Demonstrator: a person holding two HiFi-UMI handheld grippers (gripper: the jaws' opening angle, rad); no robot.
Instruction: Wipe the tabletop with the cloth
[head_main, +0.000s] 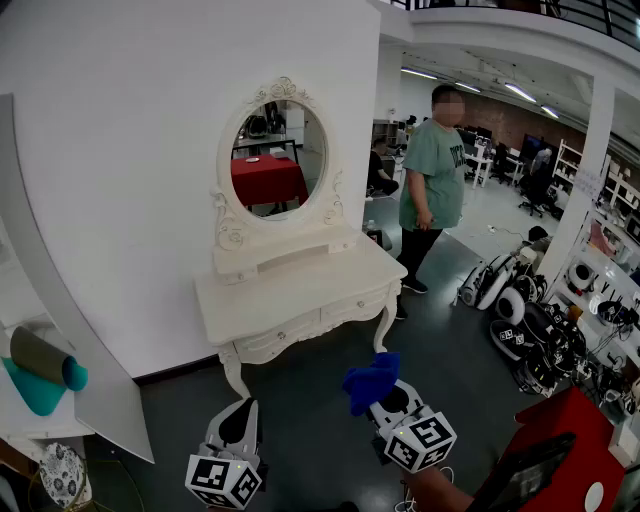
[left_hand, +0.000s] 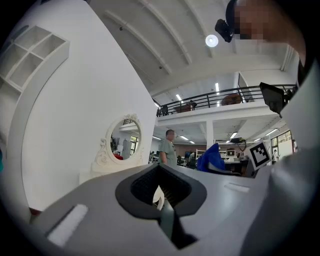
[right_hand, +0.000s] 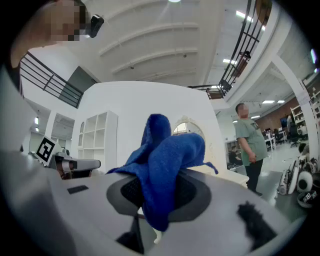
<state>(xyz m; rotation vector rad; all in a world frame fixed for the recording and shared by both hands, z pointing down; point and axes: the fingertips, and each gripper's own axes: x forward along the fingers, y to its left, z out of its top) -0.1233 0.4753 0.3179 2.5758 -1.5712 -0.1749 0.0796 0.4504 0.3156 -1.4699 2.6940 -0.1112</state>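
A white dressing table (head_main: 300, 288) with an oval mirror (head_main: 272, 160) stands against the white wall, ahead of both grippers. My right gripper (head_main: 388, 398) is held low in front of the table, shut on a bunched blue cloth (head_main: 372, 380). In the right gripper view the cloth (right_hand: 165, 160) sticks up from between the jaws and hides part of the mirror (right_hand: 189, 129). My left gripper (head_main: 243, 412) hangs left of it over the dark floor, its jaws together with nothing between them (left_hand: 161, 189). The cloth (left_hand: 212, 159) also shows in the left gripper view.
A person in a green shirt (head_main: 433, 175) stands right of the table. A white curved panel (head_main: 60, 300) and rolled teal mats (head_main: 45, 372) sit at the left. Helmets and gear (head_main: 540, 335) crowd the floor at right, and a red box (head_main: 560, 450) is at the bottom right.
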